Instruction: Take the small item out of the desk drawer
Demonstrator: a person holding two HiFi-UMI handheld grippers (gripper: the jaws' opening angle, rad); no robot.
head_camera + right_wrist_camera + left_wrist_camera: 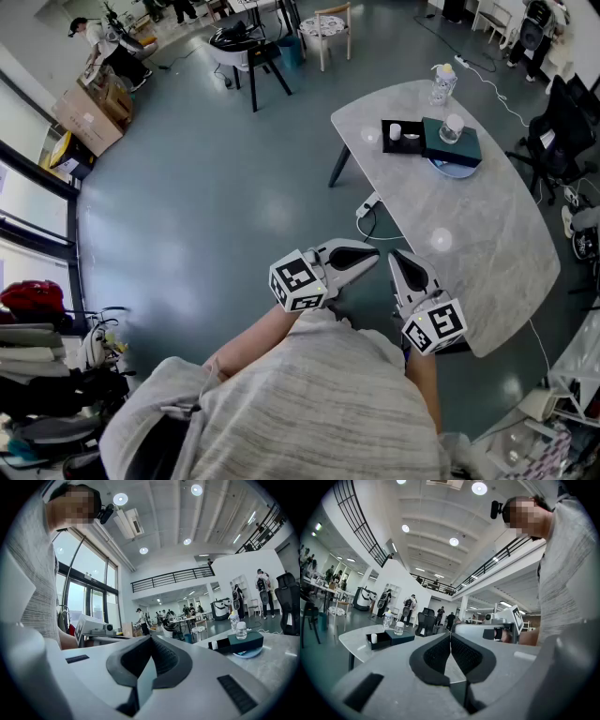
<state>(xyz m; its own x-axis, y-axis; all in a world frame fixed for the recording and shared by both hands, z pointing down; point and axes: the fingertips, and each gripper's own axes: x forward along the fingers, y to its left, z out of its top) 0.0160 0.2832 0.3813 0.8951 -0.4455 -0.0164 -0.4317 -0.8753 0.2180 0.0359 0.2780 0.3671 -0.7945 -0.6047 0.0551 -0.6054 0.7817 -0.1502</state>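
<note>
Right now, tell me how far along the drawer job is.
Done: the black drawer looks open from the green box, small white item inside. In hand: nothing; left gripper and right gripper are shut, empty, far from it. Left: reach, grasp, lift it out.

The floor (206,206) is looking dark blue-grey. At two o'clock the table (487,244) is showing pale grey with cloudy marble swirls. On it, a box (452,142) is looking dark green, the tray (405,144) beside it is looking black, the small item (395,131) in the tray is looking white, and a plate (457,170) is looking light blue.

The left gripper (373,253) and the right gripper (396,255) are showing white shells with black pads. The left cube (298,281) and the right cube (434,325) are showing black-and-white square marks.

The person's top (309,403) is looking grey with thin pale streaks. At nine o'clock a bag (33,298) is glowing red. At eleven o'clock a carton (89,117) is looking brown.
</note>
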